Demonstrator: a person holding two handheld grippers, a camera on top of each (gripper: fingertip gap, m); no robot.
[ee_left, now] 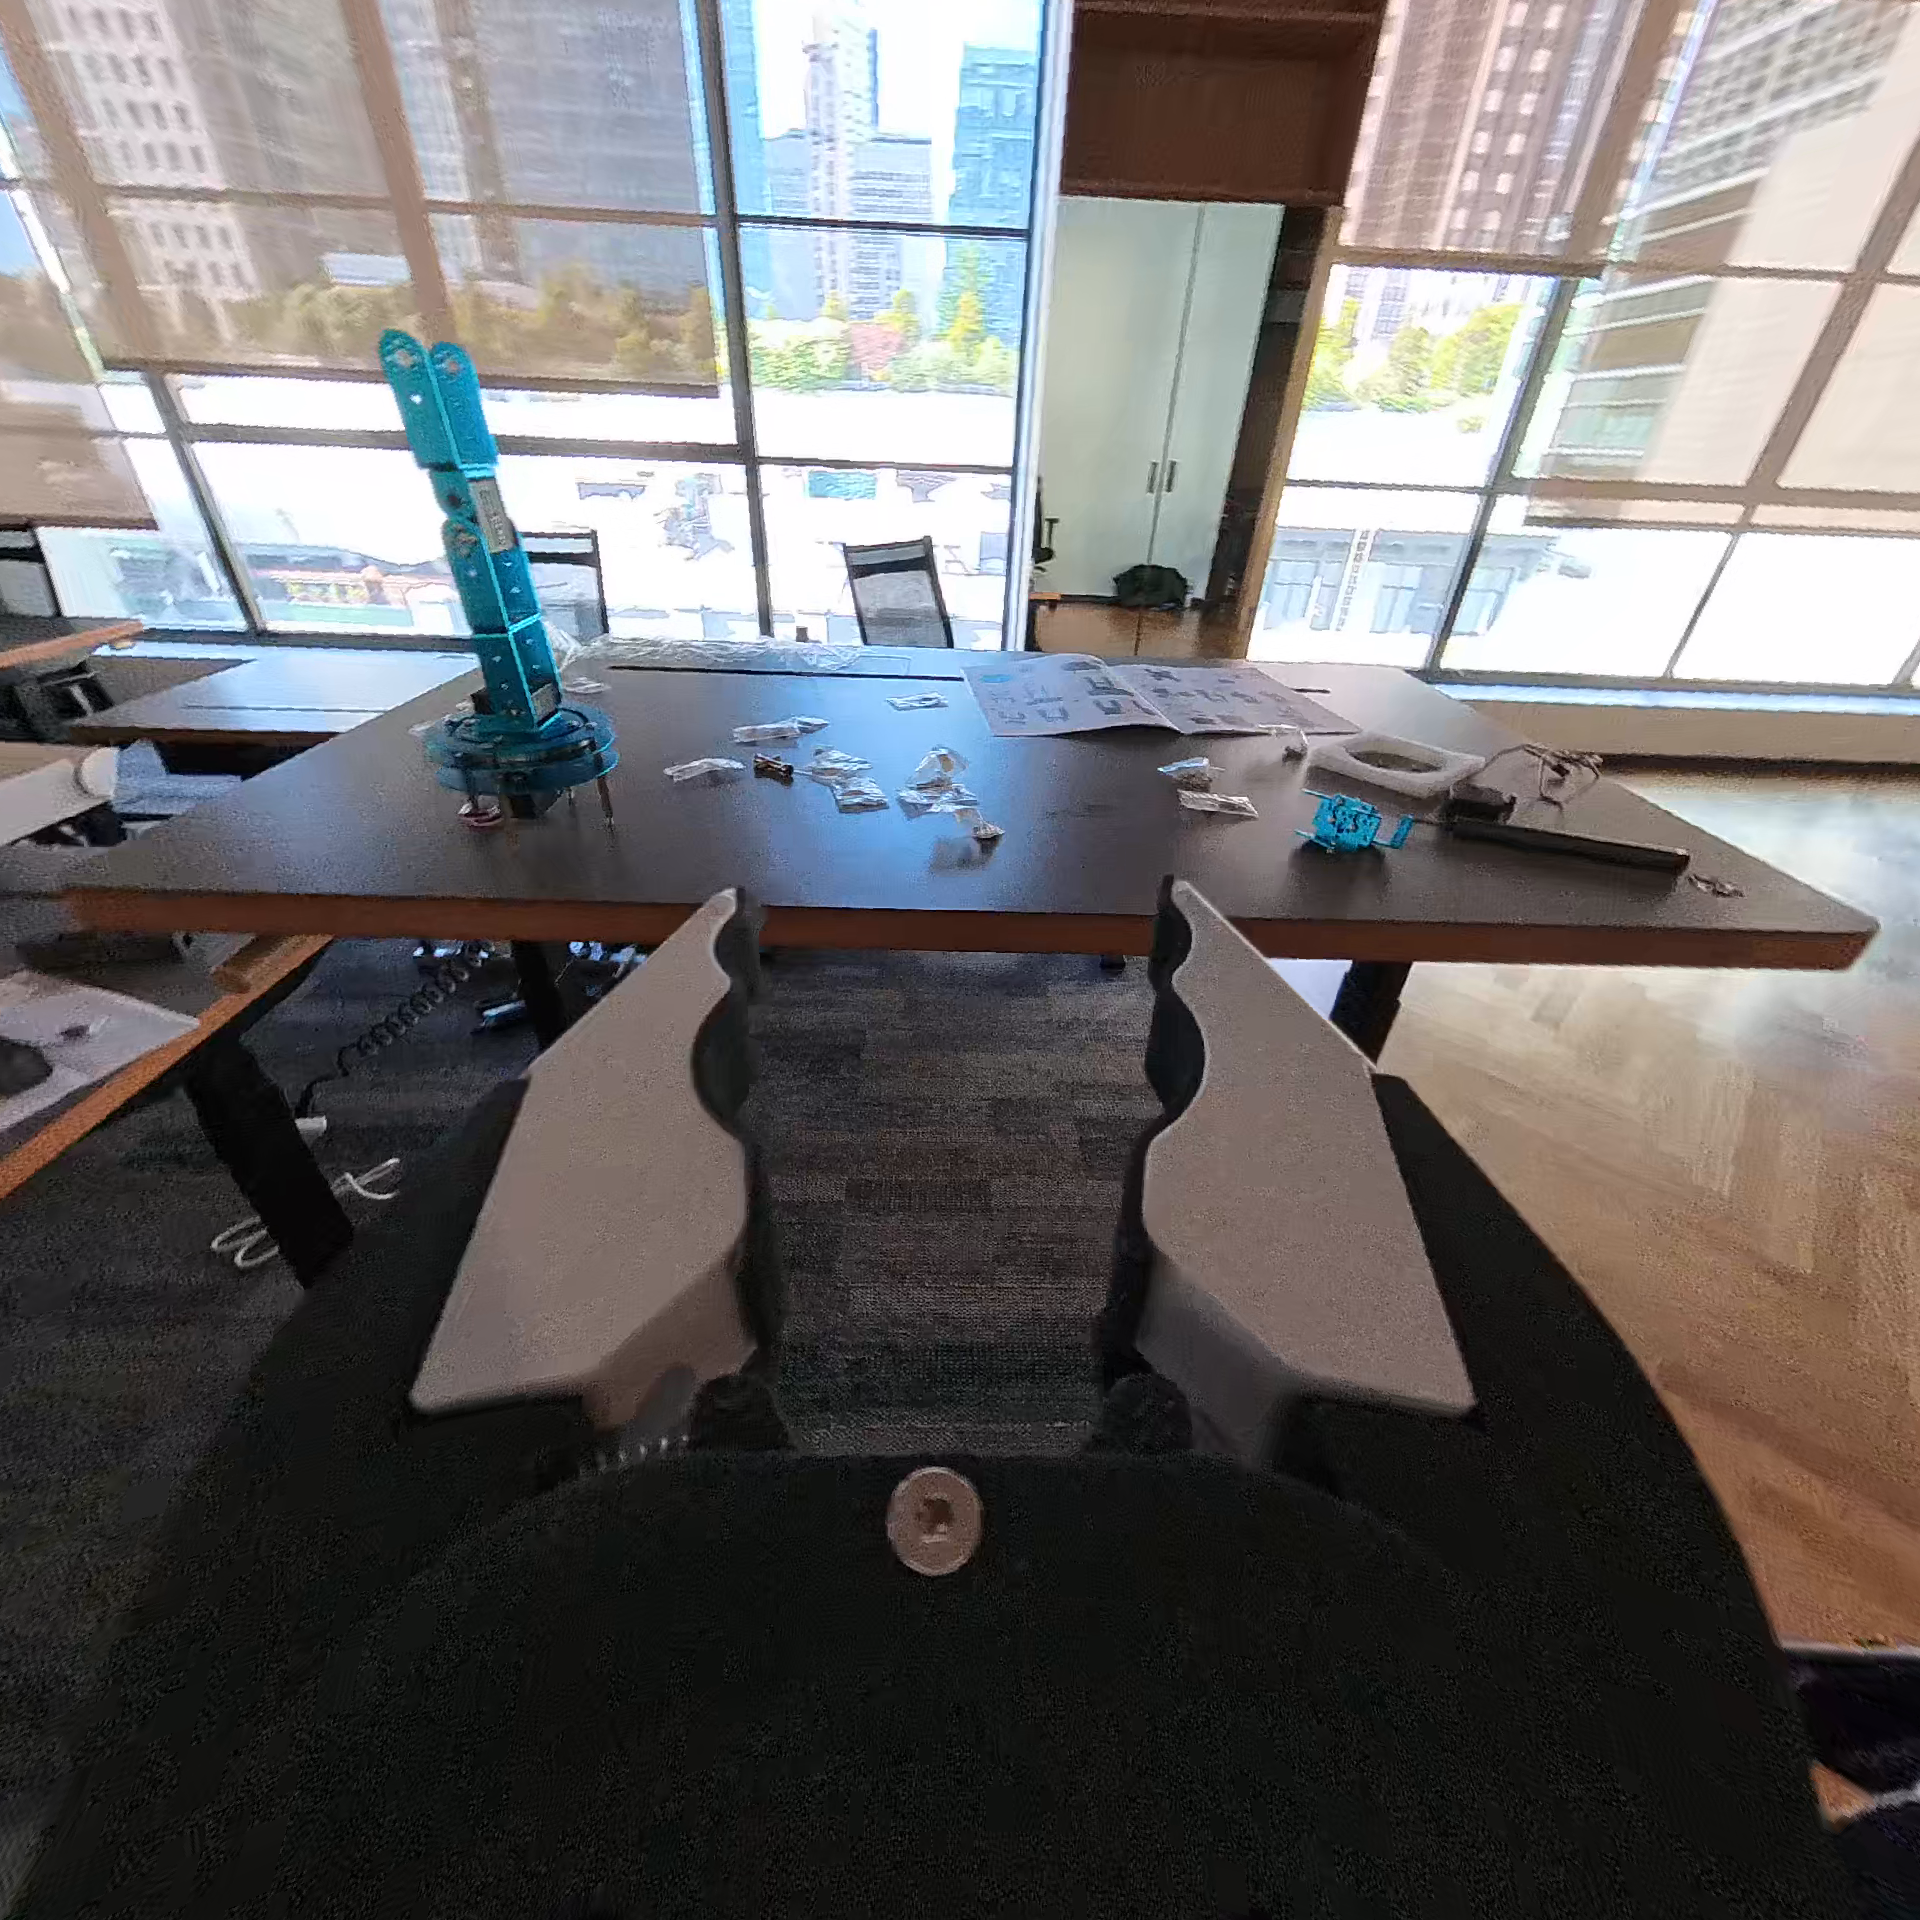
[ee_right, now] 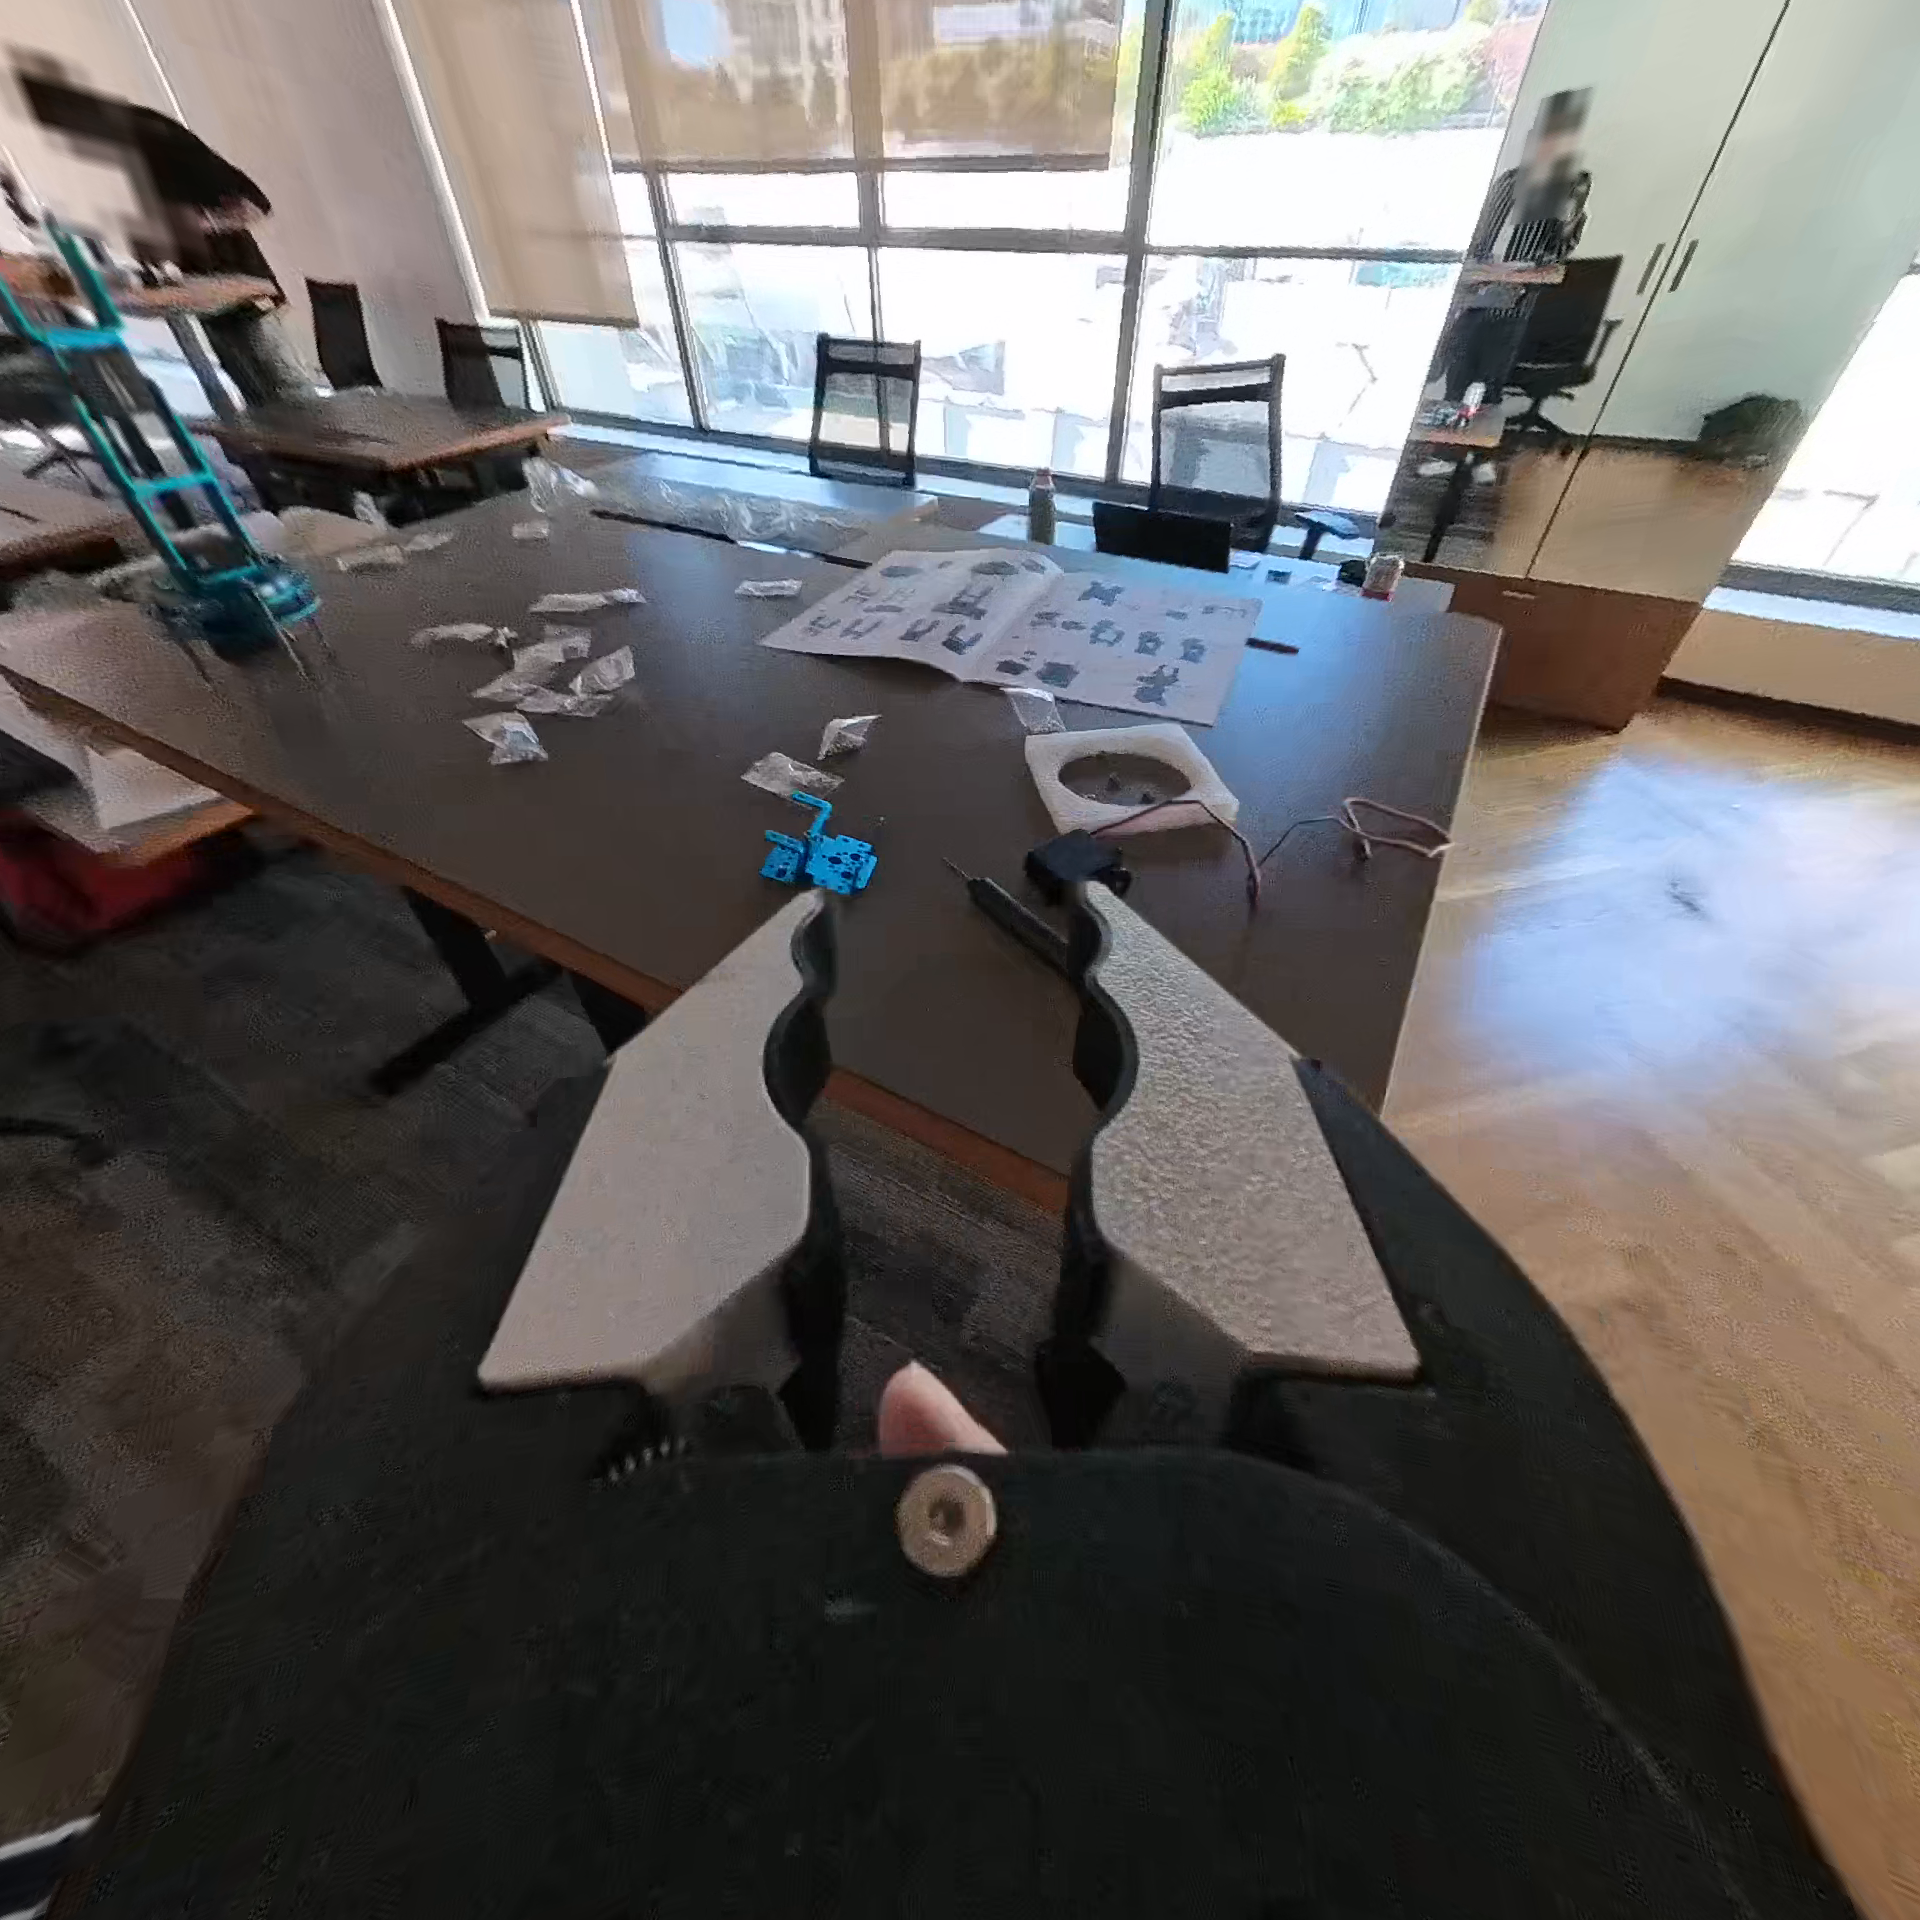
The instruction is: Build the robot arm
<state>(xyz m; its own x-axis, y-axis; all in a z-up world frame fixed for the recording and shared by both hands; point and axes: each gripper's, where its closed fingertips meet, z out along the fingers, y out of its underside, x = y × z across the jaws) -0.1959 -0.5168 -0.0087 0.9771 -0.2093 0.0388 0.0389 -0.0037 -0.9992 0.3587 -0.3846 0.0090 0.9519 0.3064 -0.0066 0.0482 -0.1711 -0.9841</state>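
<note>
A bright office with tall windows holds a long dark table (ee_left: 1039, 862) edged in wood, standing half on grey carpet and half on wood floor. On the table, a tall blue robot arm model (ee_left: 488, 582) stands upright on a round base near the far left end. Right of it lie scattered clear plastic bags (ee_left: 914, 779) of small parts, and beyond those an open instruction booklet (ee_left: 1132, 696). Toward the table's right end sit a small blue bracket assembly (ee_right: 821, 854), a white foam ring (ee_right: 1127, 779), a black screwdriver (ee_left: 1569, 844) and what looks like a small black servo (ee_right: 1070, 868) with thin wires.

The left gripper (ee_left: 956, 914) hangs before the table's near edge, jaws spread wide and empty. The right gripper (ee_right: 951, 914) is over the table's near edge, also parted and empty, nearest the blue bracket assembly and the screwdriver.
</note>
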